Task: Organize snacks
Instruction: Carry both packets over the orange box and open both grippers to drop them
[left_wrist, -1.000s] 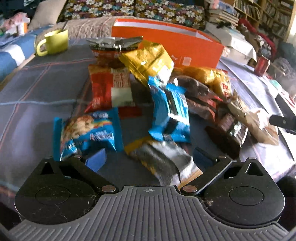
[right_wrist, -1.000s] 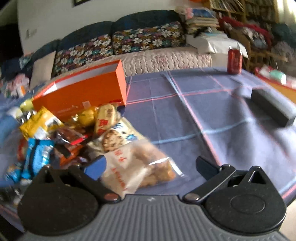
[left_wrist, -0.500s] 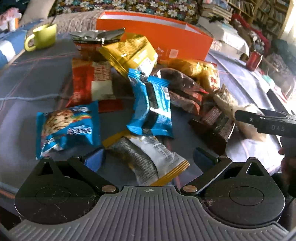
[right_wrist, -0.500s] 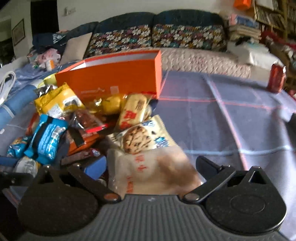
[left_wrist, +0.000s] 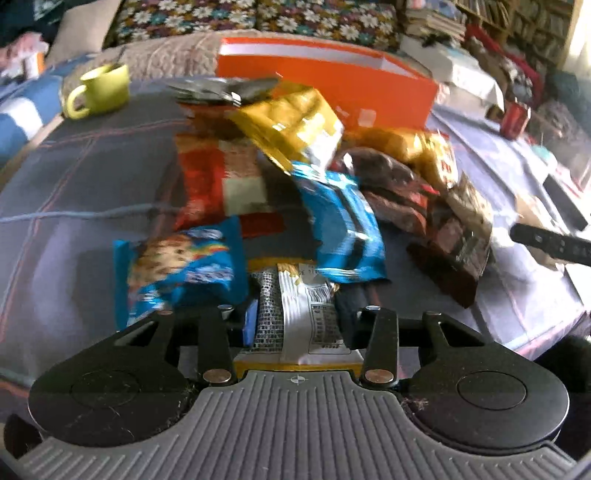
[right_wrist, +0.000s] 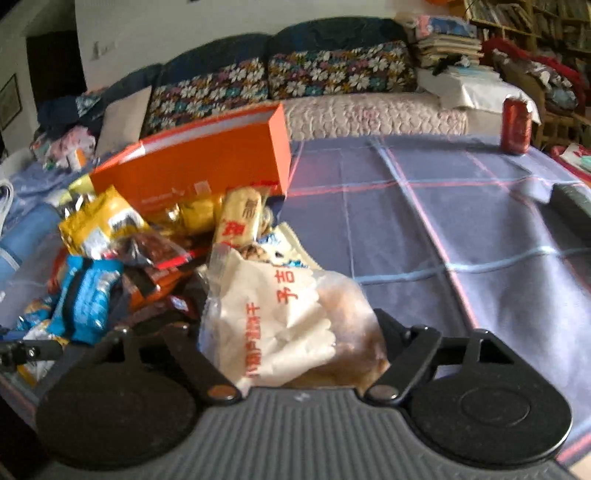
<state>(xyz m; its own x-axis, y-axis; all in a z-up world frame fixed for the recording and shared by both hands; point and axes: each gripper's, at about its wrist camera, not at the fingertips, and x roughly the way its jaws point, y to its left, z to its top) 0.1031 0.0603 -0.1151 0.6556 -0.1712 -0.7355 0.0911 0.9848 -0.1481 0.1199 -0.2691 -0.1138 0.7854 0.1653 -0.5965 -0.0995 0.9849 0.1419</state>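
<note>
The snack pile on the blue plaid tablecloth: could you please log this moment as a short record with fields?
surface: blue plaid tablecloth
left gripper: shut on silver-and-yellow foil snack packet
right gripper: shut on clear plastic bag with white label and red characters
container: open orange cardboard box, behind the pile
loose snacks: blue cookie packet, blue wafer packet, yellow foil pouch
bystanders: yellow-green mug, red drink can
</note>
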